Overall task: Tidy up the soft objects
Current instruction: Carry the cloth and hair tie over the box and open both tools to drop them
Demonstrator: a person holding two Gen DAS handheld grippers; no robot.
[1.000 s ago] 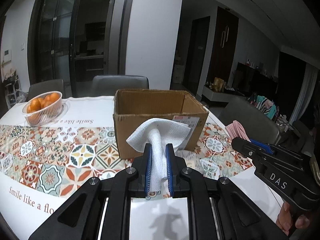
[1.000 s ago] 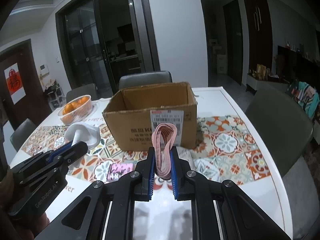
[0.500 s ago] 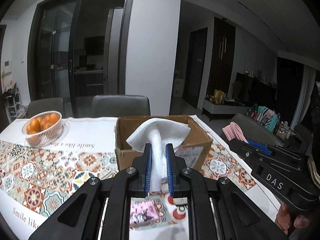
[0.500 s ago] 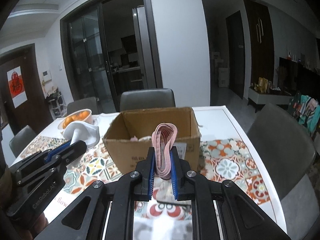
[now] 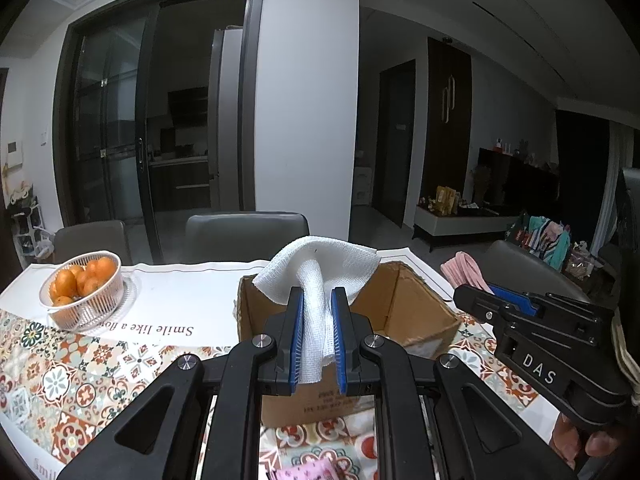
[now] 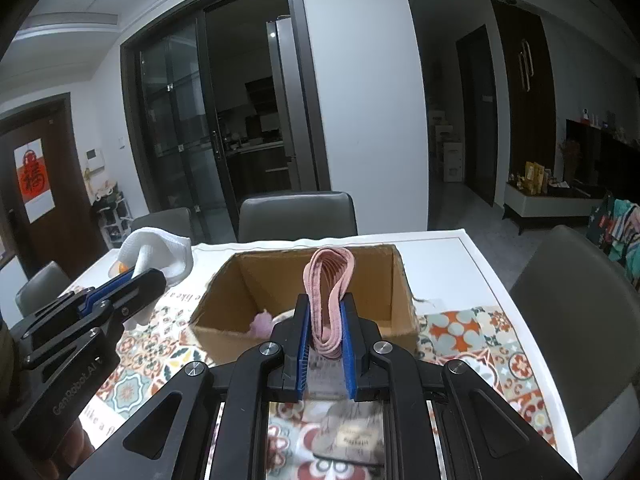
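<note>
My left gripper [image 5: 316, 300] is shut on a white woven cloth [image 5: 320, 276] and holds it above the near rim of an open cardboard box [image 5: 416, 308]. My right gripper [image 6: 325, 308] is shut on a folded pink band [image 6: 330, 280] and holds it above the near side of the same box [image 6: 224, 308]. A pale pink soft item [image 6: 262, 322] lies inside the box. The left gripper with its cloth [image 6: 156, 256] shows at the left of the right wrist view; the right gripper's pink band [image 5: 464, 270] shows at the right of the left wrist view.
A white basket of oranges [image 5: 82, 290] stands at the table's far left. A pink patterned item [image 5: 308, 472] and a dark flat item [image 6: 352, 432] lie on the tiled tablecloth below the grippers. Grey chairs [image 6: 298, 216] ring the table.
Both grippers have risen and moved forward toward the box, each still holding its item. The box's open inside has come into view.
</note>
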